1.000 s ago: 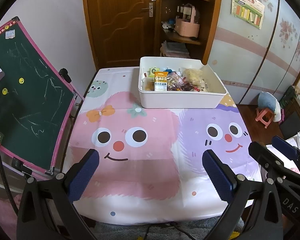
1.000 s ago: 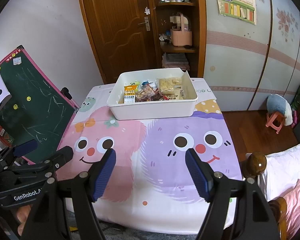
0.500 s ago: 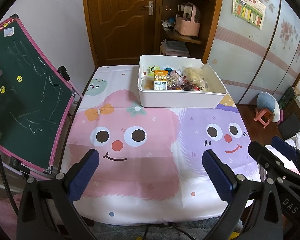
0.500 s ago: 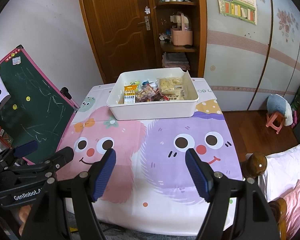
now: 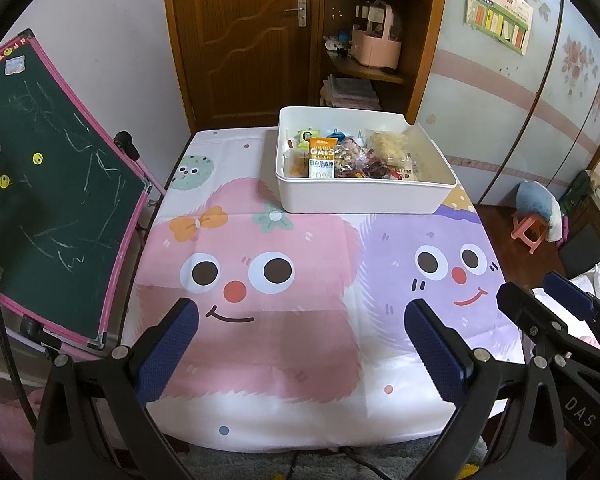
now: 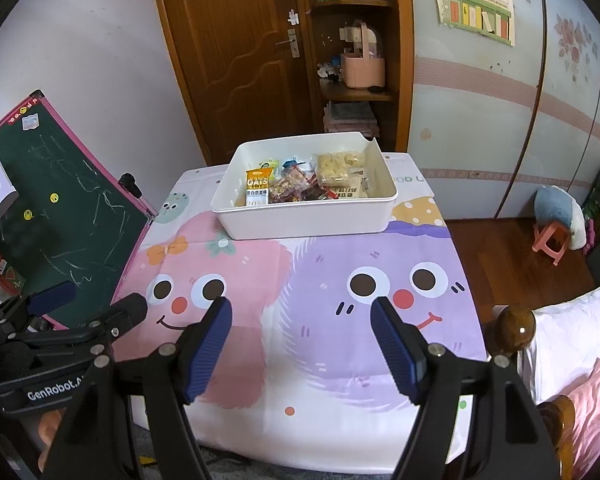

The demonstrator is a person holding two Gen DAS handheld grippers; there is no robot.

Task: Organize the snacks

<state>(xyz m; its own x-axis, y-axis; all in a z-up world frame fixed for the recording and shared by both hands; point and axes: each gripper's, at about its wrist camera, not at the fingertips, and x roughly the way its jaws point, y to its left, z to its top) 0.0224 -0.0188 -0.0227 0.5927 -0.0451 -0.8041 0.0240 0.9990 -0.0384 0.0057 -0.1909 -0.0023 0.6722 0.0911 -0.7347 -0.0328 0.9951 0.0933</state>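
Note:
A white bin (image 5: 364, 199) (image 6: 308, 222) stands at the far side of the table and holds several snack packs. Among them are an orange oat-bar pack (image 5: 322, 157) (image 6: 257, 190), red-wrapped sweets (image 5: 374, 169) and a pale cracker bag (image 6: 337, 167). My left gripper (image 5: 300, 320) is open and empty above the near edge of the table. My right gripper (image 6: 302, 314) is open and empty, beside it on the right. Both are well short of the bin. Each gripper shows at the edge of the other's view.
The table wears a cartoon cloth (image 5: 260, 264) with pink and purple faces. A green chalkboard (image 5: 48, 200) leans at the left edge. A wooden bedpost (image 6: 516, 326) and bedding sit at the right. A door and shelves stand behind the table.
Both grippers have stayed open and nearly still. The left wrist view has tilted slightly, so the bin sits a little nearer in it.

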